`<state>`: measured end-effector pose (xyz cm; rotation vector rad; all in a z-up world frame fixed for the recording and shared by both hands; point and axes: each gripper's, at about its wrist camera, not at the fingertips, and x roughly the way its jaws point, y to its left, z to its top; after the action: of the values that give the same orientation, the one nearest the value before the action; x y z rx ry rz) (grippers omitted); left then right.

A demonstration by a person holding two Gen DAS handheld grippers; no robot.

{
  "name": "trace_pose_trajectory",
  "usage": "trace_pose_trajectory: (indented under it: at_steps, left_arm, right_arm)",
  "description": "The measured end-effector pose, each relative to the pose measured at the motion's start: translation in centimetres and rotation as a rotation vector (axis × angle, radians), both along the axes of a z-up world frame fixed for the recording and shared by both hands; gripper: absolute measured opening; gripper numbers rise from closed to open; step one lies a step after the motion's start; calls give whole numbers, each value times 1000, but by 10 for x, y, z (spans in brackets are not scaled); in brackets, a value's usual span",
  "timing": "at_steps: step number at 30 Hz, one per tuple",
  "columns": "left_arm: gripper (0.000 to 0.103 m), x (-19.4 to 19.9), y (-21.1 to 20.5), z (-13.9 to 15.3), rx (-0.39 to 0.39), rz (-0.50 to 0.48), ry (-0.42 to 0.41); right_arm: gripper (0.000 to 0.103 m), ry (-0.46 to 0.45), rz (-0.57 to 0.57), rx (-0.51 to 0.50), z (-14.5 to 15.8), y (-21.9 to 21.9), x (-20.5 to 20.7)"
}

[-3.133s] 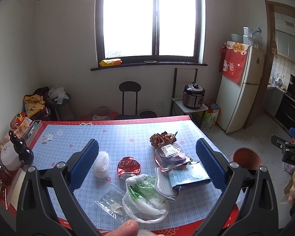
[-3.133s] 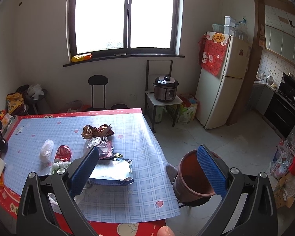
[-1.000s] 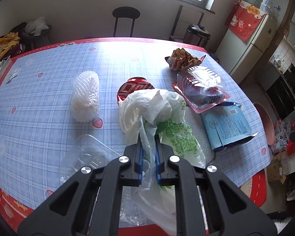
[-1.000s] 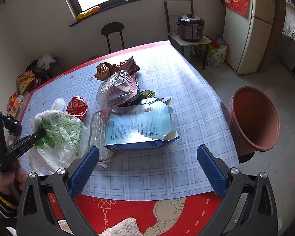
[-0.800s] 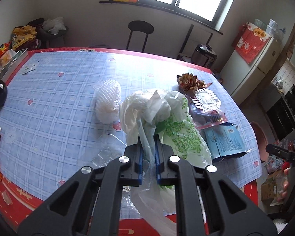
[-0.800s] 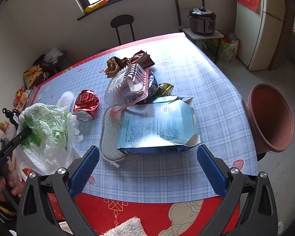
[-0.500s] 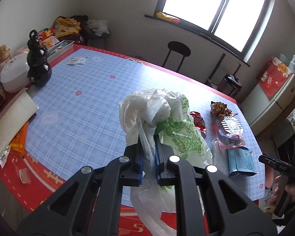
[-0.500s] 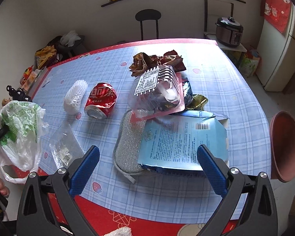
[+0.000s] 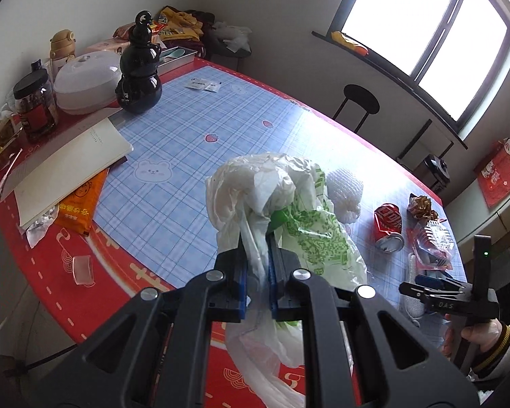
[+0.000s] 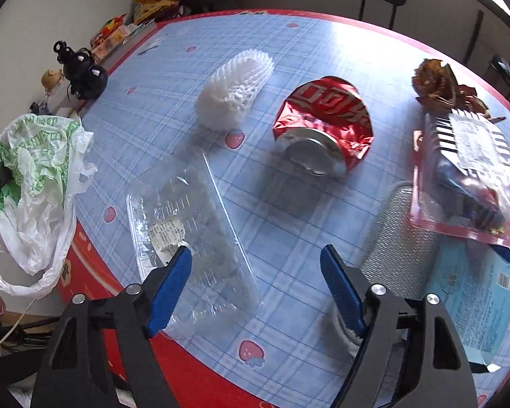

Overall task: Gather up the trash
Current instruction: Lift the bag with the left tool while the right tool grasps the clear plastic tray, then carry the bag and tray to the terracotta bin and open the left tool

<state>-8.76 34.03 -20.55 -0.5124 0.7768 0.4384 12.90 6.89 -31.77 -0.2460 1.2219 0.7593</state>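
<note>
My left gripper [image 9: 257, 265] is shut on a white and green plastic bag [image 9: 289, 210] and holds it up off the table's left front edge; the bag also shows in the right wrist view [image 10: 34, 176]. My right gripper [image 10: 255, 282] is open, low over a clear plastic container [image 10: 190, 224] near the table's front edge. Beyond it lie a crushed red can [image 10: 326, 125], a white foam net [image 10: 234, 91], a red-rimmed food tray [image 10: 465, 170], a silver mesh pad [image 10: 397, 241], a blue packet [image 10: 476, 289] and a brown wrapper [image 10: 442, 85].
A blue checked tablecloth [image 9: 187, 136] with a red border covers the table. On its left side stand a black gourd bottle [image 9: 139, 68], a white lidded dish [image 9: 85, 85], a jar [image 9: 34, 105], a notebook [image 9: 61, 170] and an orange packet [image 9: 78, 204]. A stool [image 9: 360, 102] stands behind.
My left gripper has lifted the bag and carried it left, off the table's edge. My right gripper has dropped lower and moved left toward the clear container, with its jaws narrower.
</note>
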Motion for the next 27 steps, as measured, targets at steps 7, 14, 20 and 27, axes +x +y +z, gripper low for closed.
trace_pose_trajectory:
  at_steps: [7,14,20,27]
  left_arm:
    - [13,3,9,0,-5,-50,-16]
    - [13,25,24,-4,-28,-119,-43]
    - [13,58,18,-8,-39,-199,-62]
    - [13,101,-24,2,-39,-304,-88]
  right_arm:
    - [40,54,37,-20,-37,48,6]
    - [12,64,-3,10,-37,47,3]
    - [7,-103,-61,73,12,13,-15]
    - [7,-287,-198,143,72,-64,-22]
